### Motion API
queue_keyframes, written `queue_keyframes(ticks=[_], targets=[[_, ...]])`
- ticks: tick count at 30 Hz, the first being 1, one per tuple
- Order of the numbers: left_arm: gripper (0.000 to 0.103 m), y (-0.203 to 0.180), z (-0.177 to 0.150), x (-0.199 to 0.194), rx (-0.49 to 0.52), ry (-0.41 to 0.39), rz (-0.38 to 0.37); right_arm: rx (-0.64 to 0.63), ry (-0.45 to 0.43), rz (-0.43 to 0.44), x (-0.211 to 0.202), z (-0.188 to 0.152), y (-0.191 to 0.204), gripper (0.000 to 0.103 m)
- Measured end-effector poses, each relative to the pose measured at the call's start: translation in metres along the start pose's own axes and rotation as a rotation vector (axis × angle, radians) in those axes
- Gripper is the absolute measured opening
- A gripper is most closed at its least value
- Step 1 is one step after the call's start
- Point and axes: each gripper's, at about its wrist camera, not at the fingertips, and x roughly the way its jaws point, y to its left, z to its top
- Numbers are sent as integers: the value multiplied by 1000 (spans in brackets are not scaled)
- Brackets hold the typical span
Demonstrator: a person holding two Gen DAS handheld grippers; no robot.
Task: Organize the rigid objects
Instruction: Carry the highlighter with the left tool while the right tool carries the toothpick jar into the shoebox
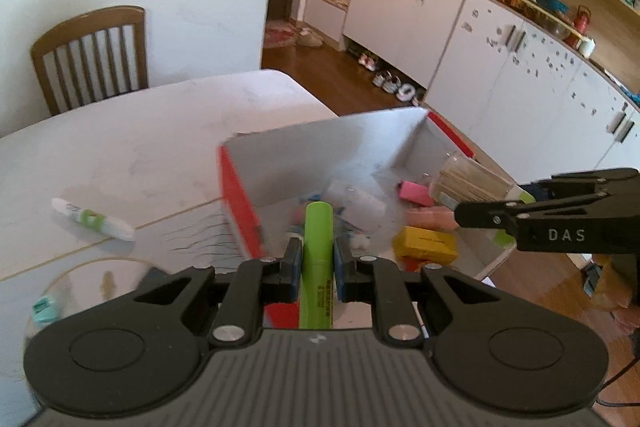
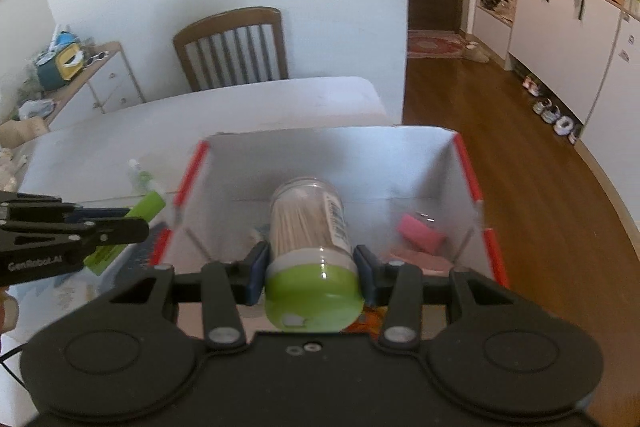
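Note:
My left gripper (image 1: pixel 316 259) is shut on a green highlighter (image 1: pixel 318 259) and holds it above the near left corner of a white box with red edges (image 1: pixel 240 203). My right gripper (image 2: pixel 312 267) is shut on a clear toothpick jar with a green lid (image 2: pixel 310 247), held over the inside of the box (image 2: pixel 464 163). The jar also shows in the left wrist view (image 1: pixel 468 185), with the right gripper (image 1: pixel 560 215) coming in from the right. The highlighter shows in the right wrist view (image 2: pixel 132 227) at the left. The box holds a pink eraser (image 2: pixel 420 233) and a yellow block (image 1: pixel 426 247).
A white tube with a green label (image 1: pixel 92 219) lies on the white table (image 1: pixel 140 147) left of the box. A teal sharpener (image 1: pixel 45 309) sits on a round clear disc near me. A wooden chair (image 2: pixel 236 47) stands behind the table. Cabinets line the right wall.

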Motion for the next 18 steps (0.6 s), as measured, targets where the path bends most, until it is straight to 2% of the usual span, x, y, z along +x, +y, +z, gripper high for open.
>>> queue_keyframes(ticks=[9, 14, 18], targets=[[16, -38, 9, 58, 49, 117, 3, -11, 47, -10, 31, 6, -40, 45], [16, -57, 10, 85, 102, 145, 33, -25, 78, 2, 53, 10, -52, 45], [16, -65, 12, 109, 107, 199, 38, -52, 109, 13, 68, 11, -53, 45]])
